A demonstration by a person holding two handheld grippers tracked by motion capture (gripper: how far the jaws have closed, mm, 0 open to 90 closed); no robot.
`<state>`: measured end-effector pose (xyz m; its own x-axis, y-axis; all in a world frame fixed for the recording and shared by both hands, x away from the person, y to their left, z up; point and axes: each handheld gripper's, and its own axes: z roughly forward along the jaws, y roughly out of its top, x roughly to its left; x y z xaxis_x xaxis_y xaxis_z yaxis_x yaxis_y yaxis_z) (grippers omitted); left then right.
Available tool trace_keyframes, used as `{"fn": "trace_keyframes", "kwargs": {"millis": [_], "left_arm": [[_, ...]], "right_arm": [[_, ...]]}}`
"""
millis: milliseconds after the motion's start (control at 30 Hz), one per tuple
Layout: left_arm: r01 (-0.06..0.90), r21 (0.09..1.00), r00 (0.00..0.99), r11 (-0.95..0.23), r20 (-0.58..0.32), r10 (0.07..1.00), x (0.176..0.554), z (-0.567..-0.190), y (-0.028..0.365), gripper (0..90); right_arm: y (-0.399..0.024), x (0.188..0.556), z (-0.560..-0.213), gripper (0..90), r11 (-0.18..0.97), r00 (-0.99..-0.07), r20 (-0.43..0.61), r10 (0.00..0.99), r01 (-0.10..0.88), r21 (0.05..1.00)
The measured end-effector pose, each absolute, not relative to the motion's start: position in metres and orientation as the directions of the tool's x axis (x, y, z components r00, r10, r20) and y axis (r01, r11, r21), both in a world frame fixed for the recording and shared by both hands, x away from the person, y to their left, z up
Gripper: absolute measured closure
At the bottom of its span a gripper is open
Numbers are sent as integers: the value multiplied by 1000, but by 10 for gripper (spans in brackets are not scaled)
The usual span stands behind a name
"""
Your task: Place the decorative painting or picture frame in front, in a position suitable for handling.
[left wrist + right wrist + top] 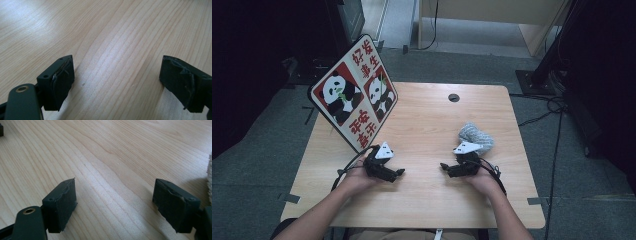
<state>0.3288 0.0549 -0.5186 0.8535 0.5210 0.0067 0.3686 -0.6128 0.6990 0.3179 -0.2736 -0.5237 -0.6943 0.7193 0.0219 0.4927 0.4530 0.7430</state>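
A square panda cushion (353, 93) with red Chinese characters stands tilted on the table's left side. A crumpled grey-white cloth (475, 136) lies at the right of the wooden table (427, 120). My left gripper (400, 172) rests low over the table just below the cushion's near corner, jaws pointing right. In the left gripper view my left gripper (116, 82) is open with bare wood between the pads. My right gripper (444, 166) sits just in front of the cloth, jaws pointing left. The right gripper view shows my right gripper (113, 202) open over bare wood, with the cloth's edge (209, 170) at the far right.
A round cable hole (454, 97) sits near the table's far edge. Grey carpet surrounds the table, with black cables (557, 107) and a stand base (534, 80) on the right. Dark equipment stands at the far left.
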Motion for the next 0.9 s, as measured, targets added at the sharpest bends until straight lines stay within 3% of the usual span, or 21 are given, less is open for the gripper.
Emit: {"fn": "trace_keyframes", "kwargs": {"millis": [733,900], "left_arm": [[402,704,822,-586,6,570,328,-519,53,140],[382,702,840,-601,6,542,327,-519,52,123]], "right_arm": [[-273,318,-524,147,464,-702,22,712,494,735],[-273,318,-524,142,465,-703,22,711,493,735]]}}
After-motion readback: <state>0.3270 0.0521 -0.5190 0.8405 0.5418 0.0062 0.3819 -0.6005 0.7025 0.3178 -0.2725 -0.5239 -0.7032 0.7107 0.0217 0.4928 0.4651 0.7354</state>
